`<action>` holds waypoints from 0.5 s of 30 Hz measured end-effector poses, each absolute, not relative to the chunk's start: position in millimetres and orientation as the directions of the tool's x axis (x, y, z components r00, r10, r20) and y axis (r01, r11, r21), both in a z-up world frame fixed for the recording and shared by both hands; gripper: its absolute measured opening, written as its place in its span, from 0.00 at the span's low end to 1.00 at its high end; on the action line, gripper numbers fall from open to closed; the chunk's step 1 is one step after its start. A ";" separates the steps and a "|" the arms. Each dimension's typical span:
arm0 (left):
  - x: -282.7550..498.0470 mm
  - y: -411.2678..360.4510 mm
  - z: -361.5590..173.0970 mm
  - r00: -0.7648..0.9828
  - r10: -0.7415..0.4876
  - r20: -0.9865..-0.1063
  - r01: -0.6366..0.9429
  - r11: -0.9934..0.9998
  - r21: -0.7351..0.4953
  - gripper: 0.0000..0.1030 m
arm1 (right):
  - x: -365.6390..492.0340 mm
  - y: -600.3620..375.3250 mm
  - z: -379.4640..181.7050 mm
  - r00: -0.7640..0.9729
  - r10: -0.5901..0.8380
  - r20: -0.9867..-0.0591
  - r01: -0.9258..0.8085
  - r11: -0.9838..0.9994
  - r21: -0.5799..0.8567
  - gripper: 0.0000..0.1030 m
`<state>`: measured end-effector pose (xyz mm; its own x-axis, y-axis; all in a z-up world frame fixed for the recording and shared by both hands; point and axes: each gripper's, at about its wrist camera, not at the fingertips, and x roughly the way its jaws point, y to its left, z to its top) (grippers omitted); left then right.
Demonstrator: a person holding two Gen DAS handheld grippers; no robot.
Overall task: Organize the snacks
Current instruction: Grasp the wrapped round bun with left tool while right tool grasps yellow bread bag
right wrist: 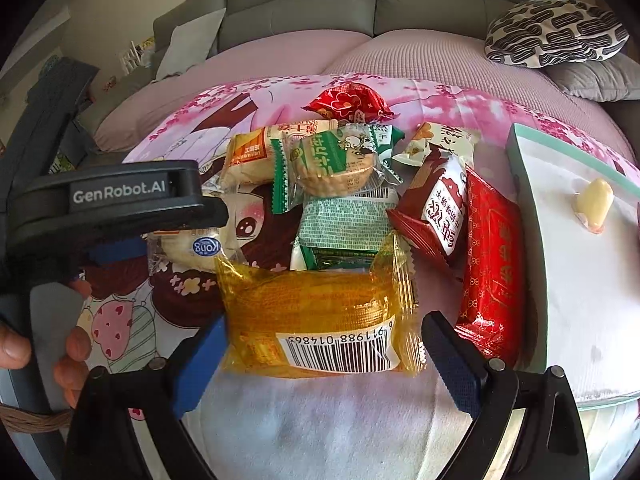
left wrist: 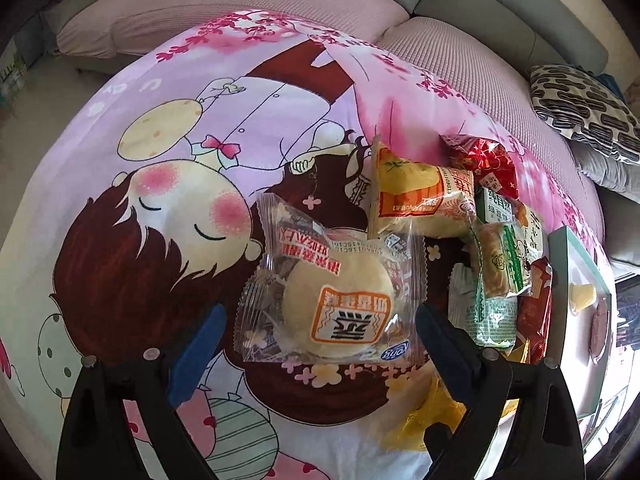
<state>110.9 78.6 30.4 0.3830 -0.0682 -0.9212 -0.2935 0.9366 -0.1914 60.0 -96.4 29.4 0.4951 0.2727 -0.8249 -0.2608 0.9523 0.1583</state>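
Note:
A pile of wrapped snacks lies on a pink cartoon cloth (left wrist: 168,92). In the left wrist view a clear packet with a round pale bun (left wrist: 336,304) lies between the open fingers of my left gripper (left wrist: 320,332). In the right wrist view a yellow packet with a barcode (right wrist: 320,320) lies between the open fingers of my right gripper (right wrist: 324,356). Behind it lie a green cookie packet (right wrist: 336,160), a dark red packet (right wrist: 436,208), a bright red packet (right wrist: 492,276) and a red foil candy (right wrist: 348,102). The left gripper body (right wrist: 112,196) shows at left.
A white tray with a teal rim (right wrist: 524,208) stands right of the pile and holds a small yellow sweet (right wrist: 596,204). It also shows in the left wrist view (left wrist: 560,280). A grey sofa (right wrist: 360,4) with a patterned cushion (right wrist: 556,28) is behind.

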 end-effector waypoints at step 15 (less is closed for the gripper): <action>116.3 80.4 27.8 0.404 -0.085 -0.911 -0.317 0.921 -0.227 0.81 | 58.9 -98.3 31.8 0.487 0.288 -0.824 -0.260 0.949 0.177 0.84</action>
<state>116.3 80.4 27.8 0.4043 -0.0854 -0.9106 -0.3175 0.9206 -0.2272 58.9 -98.3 31.8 0.4875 0.2875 -0.8244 -0.2598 0.9492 0.1774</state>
